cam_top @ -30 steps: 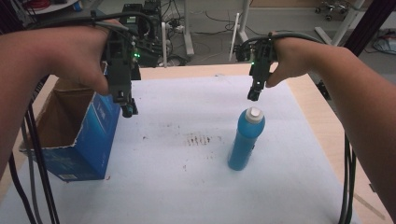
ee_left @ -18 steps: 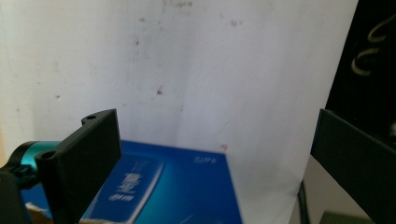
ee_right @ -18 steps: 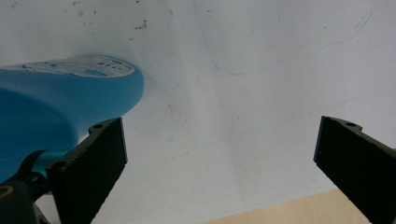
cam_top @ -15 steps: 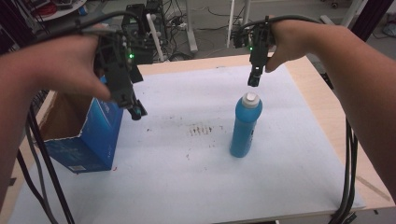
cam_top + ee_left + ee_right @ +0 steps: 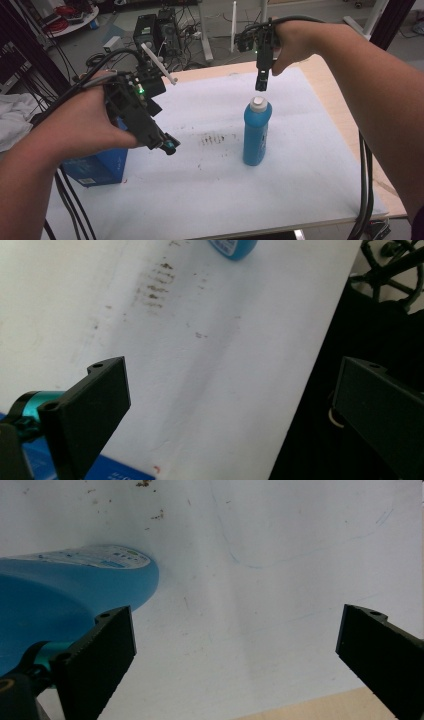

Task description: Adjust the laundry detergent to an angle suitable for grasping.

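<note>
A blue bottle [image 5: 257, 132] with a white cap stands upright on the white mat [image 5: 300, 180], right of middle. My right gripper [image 5: 260, 82] points down just above and behind the cap, open and holding nothing. In the right gripper view the bottle [image 5: 65, 595] lies at the left, outside the wide-apart jaws of the right gripper [image 5: 235, 655]. My left gripper [image 5: 167, 145] hovers over the mat's left part, open and empty. The left gripper [image 5: 232, 410] view shows stained mat [image 5: 200, 340] between its jaws and the bottle's base [image 5: 232, 247] far ahead.
A blue cardboard box [image 5: 97, 167] stands at the mat's left edge, partly behind my left hand; its corner [image 5: 125, 472] is under the left gripper. Bare wooden table [image 5: 345, 115] borders the mat on the right. Computer cases [image 5: 155, 25] and cables sit beyond the far edge.
My left gripper has moved away from the blue box, rightward and nearer over the mat. The right gripper has stayed just above the bottle's cap.
</note>
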`<state>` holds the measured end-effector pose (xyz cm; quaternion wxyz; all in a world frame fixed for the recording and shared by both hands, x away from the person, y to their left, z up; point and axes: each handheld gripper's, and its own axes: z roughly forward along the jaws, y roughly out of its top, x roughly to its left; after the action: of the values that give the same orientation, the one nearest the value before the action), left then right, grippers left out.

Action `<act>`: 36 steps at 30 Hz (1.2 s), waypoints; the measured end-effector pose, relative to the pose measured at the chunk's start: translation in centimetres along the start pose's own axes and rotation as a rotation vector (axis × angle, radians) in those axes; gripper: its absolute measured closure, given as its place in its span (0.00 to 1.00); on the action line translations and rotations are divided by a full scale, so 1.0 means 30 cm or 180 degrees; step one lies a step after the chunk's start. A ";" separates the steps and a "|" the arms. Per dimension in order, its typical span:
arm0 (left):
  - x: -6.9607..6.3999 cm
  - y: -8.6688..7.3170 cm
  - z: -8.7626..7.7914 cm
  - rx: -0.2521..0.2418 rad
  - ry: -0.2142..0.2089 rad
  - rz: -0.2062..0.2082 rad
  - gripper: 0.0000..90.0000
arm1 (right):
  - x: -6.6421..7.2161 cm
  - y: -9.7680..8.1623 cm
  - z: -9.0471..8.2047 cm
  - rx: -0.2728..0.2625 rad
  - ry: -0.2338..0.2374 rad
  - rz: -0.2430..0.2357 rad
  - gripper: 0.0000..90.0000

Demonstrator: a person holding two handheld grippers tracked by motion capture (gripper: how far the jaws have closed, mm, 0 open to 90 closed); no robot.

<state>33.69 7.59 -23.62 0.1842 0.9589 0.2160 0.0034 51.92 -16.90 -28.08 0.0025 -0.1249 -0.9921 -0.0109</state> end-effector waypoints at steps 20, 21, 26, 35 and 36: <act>-0.078 0.007 0.041 -0.0590 0.0042 -0.0305 0.02 | -0.004 -0.026 -0.005 -0.0013 -0.0018 0.0048 0.02; -0.079 0.010 0.044 -0.0583 0.0037 -0.0309 0.02 | -0.006 -0.032 -0.004 -0.0020 -0.0010 0.0060 0.02; -0.086 0.029 0.058 -0.0662 0.0042 -0.0377 0.02 | -0.018 -0.066 -0.001 -0.0016 -0.0021 0.0102 0.02; -0.118 0.076 0.109 -0.0871 0.0034 -0.0377 0.02 | -0.027 -0.150 0.009 0.0020 -0.0022 0.0203 0.02; -0.121 0.081 0.114 -0.0902 0.0038 -0.0378 0.02 | -0.027 -0.156 0.011 0.0006 -0.0018 0.0201 0.02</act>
<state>31.70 2.86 -25.68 0.3163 0.9088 0.2708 0.0287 51.55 -21.63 -28.51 0.0003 -0.1563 -0.9877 -0.0095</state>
